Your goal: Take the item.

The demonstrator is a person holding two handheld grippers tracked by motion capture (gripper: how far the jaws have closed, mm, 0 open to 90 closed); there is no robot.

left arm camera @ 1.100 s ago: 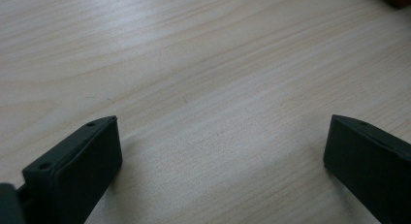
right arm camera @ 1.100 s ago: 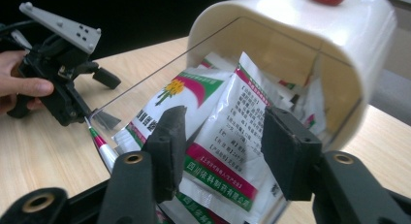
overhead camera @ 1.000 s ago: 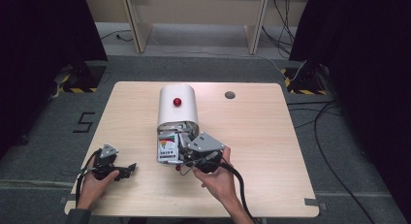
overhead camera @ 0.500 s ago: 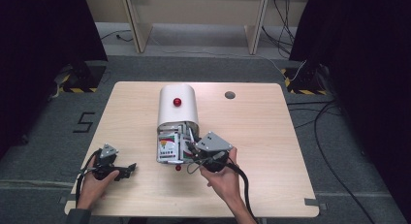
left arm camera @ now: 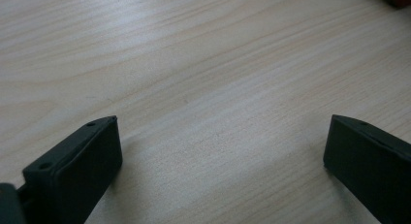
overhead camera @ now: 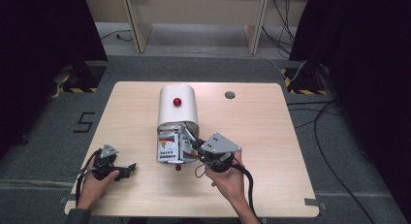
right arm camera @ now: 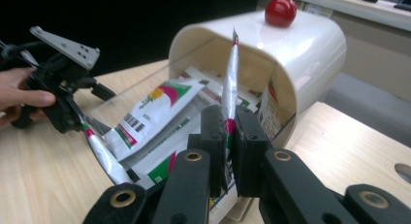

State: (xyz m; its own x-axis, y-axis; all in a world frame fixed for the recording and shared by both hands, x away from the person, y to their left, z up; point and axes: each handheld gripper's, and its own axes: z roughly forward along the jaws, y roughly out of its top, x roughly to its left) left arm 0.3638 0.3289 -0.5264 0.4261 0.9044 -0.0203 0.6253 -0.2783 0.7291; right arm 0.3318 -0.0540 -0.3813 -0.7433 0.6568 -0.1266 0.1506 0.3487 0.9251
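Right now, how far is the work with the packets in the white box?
Done: the white box with the red knob has its clear front flap down. In hand: the right tool has just closed its jaws on one thin packet, which stands upright between them. Left: pulling it out; more packets lie inside. The left tool rests open on the table.
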